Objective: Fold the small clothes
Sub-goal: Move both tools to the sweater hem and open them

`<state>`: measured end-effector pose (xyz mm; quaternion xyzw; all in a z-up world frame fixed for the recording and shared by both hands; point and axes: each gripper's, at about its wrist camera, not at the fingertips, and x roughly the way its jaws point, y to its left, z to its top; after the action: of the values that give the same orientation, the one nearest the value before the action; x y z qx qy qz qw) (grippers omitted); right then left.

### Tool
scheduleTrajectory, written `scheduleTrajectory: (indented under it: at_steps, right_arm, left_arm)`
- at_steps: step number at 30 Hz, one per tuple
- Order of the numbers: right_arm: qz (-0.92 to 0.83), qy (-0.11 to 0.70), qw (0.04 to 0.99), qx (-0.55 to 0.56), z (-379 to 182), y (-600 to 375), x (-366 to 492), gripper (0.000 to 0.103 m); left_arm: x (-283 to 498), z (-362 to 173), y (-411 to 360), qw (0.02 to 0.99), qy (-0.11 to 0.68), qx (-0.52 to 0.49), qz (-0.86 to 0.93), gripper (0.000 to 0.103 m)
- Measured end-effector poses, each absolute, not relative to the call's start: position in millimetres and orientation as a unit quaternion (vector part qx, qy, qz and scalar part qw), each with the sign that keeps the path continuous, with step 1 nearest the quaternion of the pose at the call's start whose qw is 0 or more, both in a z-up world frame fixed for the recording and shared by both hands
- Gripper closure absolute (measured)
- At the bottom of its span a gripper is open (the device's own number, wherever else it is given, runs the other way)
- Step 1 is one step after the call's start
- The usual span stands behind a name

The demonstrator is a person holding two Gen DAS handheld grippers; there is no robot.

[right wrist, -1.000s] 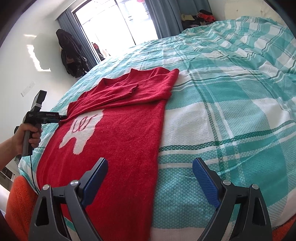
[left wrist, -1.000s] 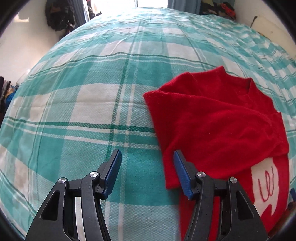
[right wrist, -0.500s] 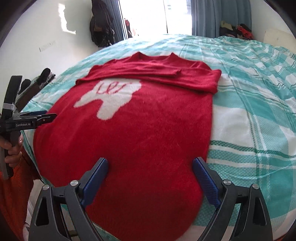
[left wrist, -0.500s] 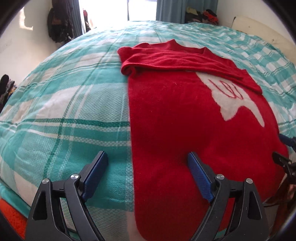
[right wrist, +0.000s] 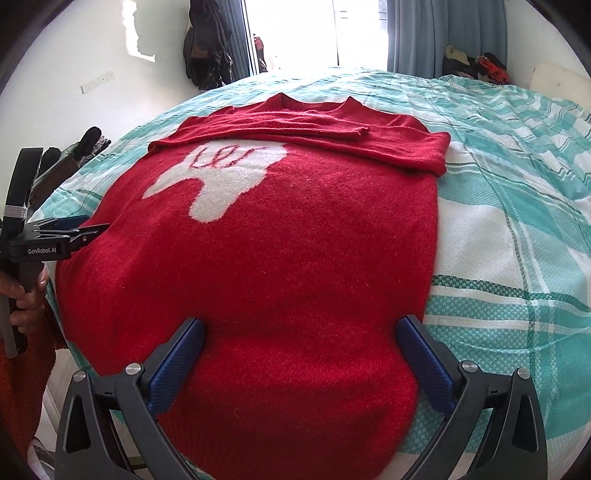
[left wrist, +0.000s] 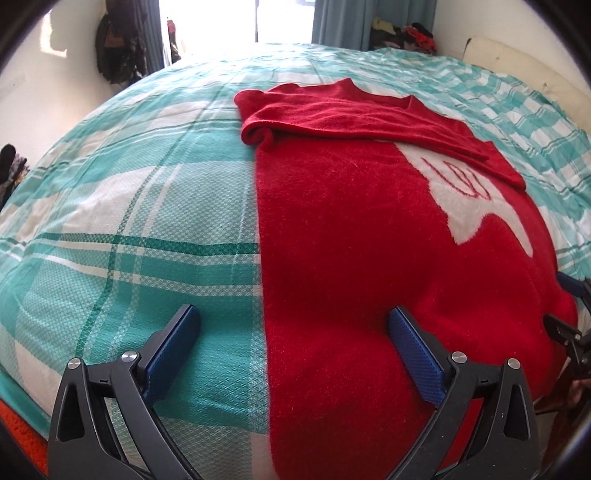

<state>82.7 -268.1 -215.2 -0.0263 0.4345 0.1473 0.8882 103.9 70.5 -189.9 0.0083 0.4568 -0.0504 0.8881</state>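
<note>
1. The red sweater (right wrist: 280,258) was laid flat on the bed (right wrist: 517,229), sleeves folded across its chest.
2. The left hand-held gripper (left wrist: 291,339) was spread wide over the sweater's side edge, jaws just opened, nothing gripped.
3. The right hand-held gripper (right wrist: 301,354) was likewise opened wide above the hem, nothing pinched.

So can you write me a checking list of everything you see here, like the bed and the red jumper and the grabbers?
Surface: bed with teal checked cover.
Job's things: red jumper flat, both sleeves folded across its chest, white patch showing.
Clutter: nothing seen on the bed.
Grippers: left gripper open over the jumper's side edge, jaws just widened; right gripper open over the hem, jaws just widened.
Cables: nothing seen.
Surroundings: bright window, blue curtains, dark coats hanging, clothes pile.
</note>
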Motion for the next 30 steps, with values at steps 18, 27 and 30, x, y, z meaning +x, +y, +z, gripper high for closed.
scheduleTrajectory:
  at_steps: [18, 27, 30]
  right_arm:
    - [0.146, 0.417, 0.896, -0.037, -216.0, -266.5, 78.9, 0.000]
    - [0.136, 0.413, 0.899, -0.045, -217.9, -264.3, 76.9, 0.000]
    - [0.132, 0.412, 0.900, -0.047, -217.9, -263.8, 75.8, 0.000]
  left_arm:
    - [101.4, -190.0, 68.5, 0.889, 0.454, 0.016, -0.049, 0.001]
    - [100.8, -190.5, 67.8, 0.890, 0.452, 0.022, -0.050, 0.001]
    - [100.7, -190.6, 67.4, 0.890, 0.453, 0.022, -0.050, 0.001]
